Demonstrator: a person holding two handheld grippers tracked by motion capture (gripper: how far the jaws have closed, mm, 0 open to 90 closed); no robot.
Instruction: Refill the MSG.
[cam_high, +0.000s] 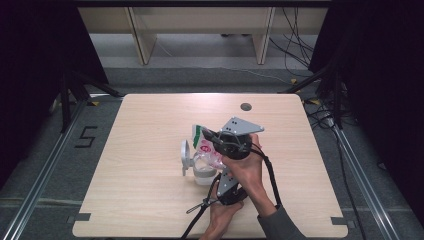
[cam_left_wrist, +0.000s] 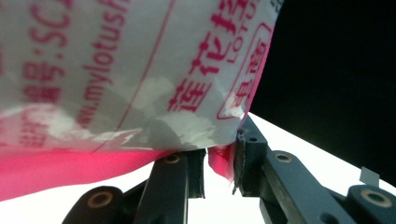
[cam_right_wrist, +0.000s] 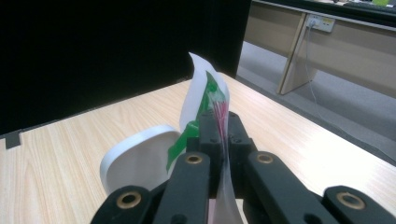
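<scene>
A thin plastic bag (cam_high: 206, 145), white with red print and a green top strip, hangs over the middle of the wooden table (cam_high: 145, 200). My right gripper (cam_high: 209, 135), with a grey plate on top, is shut on the bag's top edge (cam_right_wrist: 211, 95). Below it my left gripper (cam_high: 223, 181) points up at the bag's underside. In the left gripper view the jaws stand apart, and a pink corner of the bag (cam_left_wrist: 219, 163) lies in the gap against one pad. A clear container (cam_high: 202, 170) sits under the bag, its white lid (cam_high: 185, 157) on edge beside it.
A round cable hole (cam_high: 245, 106) sits near the table's far edge. Beyond the table are grey floor, a pale desk (cam_high: 200, 25) and loose cables. Dark curtains flank both sides. Metal rails (cam_high: 45, 170) run along the floor at left and right.
</scene>
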